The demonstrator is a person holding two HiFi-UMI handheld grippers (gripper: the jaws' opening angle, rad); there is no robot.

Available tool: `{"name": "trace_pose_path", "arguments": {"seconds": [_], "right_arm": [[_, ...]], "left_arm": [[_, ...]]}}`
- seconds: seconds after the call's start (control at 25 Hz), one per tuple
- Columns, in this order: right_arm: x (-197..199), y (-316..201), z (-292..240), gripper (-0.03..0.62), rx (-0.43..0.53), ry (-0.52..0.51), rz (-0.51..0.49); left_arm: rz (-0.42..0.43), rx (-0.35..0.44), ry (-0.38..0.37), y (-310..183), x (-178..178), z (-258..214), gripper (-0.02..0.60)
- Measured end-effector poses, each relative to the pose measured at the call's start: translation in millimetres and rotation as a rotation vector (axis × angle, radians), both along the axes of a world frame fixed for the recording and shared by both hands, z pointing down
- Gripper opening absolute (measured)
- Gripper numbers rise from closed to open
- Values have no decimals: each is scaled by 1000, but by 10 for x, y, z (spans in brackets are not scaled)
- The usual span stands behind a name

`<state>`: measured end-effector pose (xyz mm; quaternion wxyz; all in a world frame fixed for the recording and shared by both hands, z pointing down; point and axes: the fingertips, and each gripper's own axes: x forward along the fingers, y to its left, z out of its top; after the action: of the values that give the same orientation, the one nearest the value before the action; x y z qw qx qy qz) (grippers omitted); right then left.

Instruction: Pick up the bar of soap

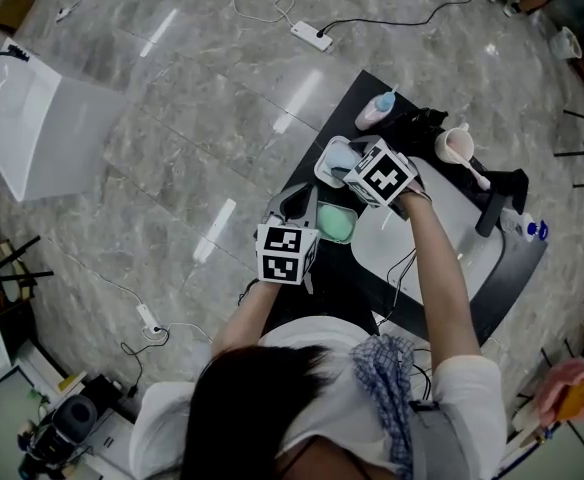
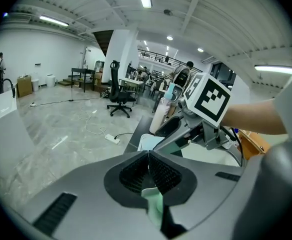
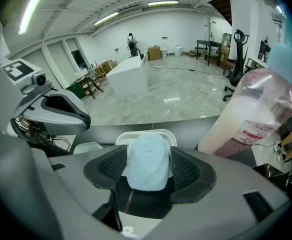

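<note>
A pale blue bar of soap (image 3: 147, 161) lies in a white soap dish (image 3: 136, 135) at the back left of the black counter (image 1: 312, 163). My right gripper (image 3: 147, 170) points steeply down over it, open, with the bar between its two pads and filling most of the gap. In the head view the right gripper (image 1: 350, 174) sits over the dish (image 1: 328, 164). My left gripper (image 2: 148, 176) is shut on the thin rim of a mint-green lid (image 2: 155, 204), which it holds just in front of the dish (image 1: 335, 223).
A pink bottle with a blue cap (image 1: 375, 110) stands behind the dish, close on the right in the right gripper view (image 3: 256, 114). A white basin (image 1: 442, 238), a black tap (image 1: 494, 208) and a cup with a spoon (image 1: 457, 146) lie further right. Power strips lie on the floor (image 1: 310, 35).
</note>
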<state>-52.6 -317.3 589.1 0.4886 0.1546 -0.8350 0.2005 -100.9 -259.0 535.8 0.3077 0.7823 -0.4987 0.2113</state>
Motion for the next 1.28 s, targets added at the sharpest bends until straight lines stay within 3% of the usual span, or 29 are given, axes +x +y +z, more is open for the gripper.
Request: {"name": "trace_pose_path", "arguments": {"seconds": [0.2, 0.44, 0.84, 1.28], "right_arm": [[-44, -21, 32, 265, -49, 1, -10], [-48, 24, 106, 275, -45, 79, -68], [-67, 30, 163, 288, 44, 160, -89], [-96, 1, 47, 288, 19, -43, 125]], "left_arm": [[-15, -9, 0, -44, -46, 41, 14], [-28, -8, 6, -80, -57, 55, 14], [-47, -11, -3, -41, -181, 79, 14], [-35, 10, 21, 24, -246, 33, 14]]}}
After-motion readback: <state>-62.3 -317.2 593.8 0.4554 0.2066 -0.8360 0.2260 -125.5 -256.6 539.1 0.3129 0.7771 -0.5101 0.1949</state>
